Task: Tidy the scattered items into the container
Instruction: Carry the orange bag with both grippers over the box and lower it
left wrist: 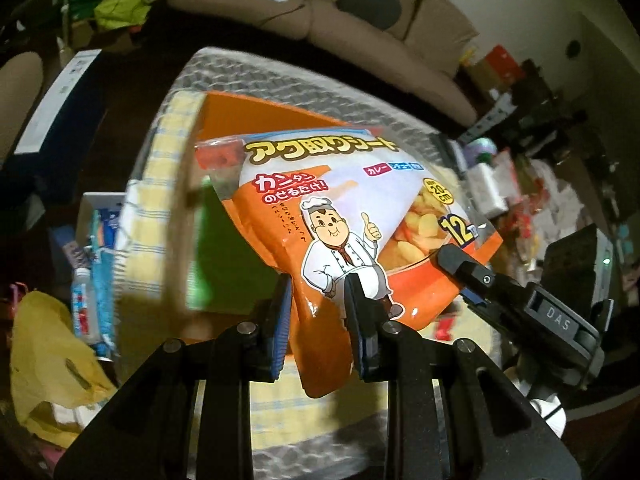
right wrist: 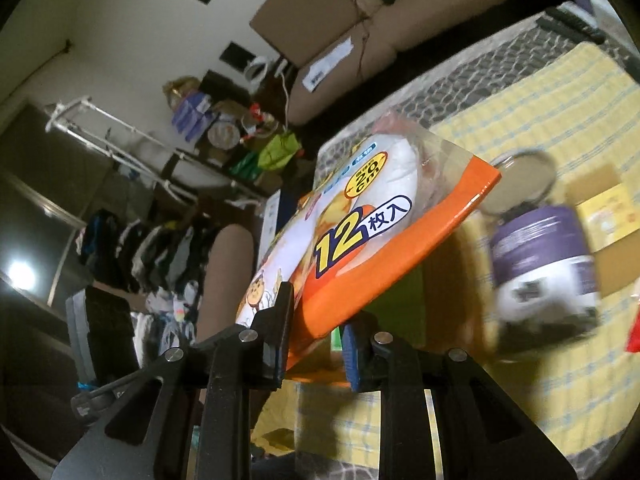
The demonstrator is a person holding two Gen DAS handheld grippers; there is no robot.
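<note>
An orange and white packet (left wrist: 320,208) with a cartoon chef and Japanese print hangs in the air, held by both grippers. My left gripper (left wrist: 318,312) is shut on its lower edge, the blue pads pinching the film. My right gripper (left wrist: 456,264) comes in from the right and grips the packet's right edge. In the right wrist view the packet (right wrist: 380,232) slopes up and away from my right gripper (right wrist: 316,328), which is shut on its orange corner. Under the packet lies an orange box with a green inside (left wrist: 224,248), part hidden.
A yellow checked cloth (right wrist: 560,112) covers the table. On it are a purple and white bottle (right wrist: 540,264), a round glass lid (right wrist: 520,176) and a cardboard box (right wrist: 604,216). A brown sofa (left wrist: 360,12) stands behind. Blue packs (left wrist: 92,272) and a yellow bag (left wrist: 52,360) lie left.
</note>
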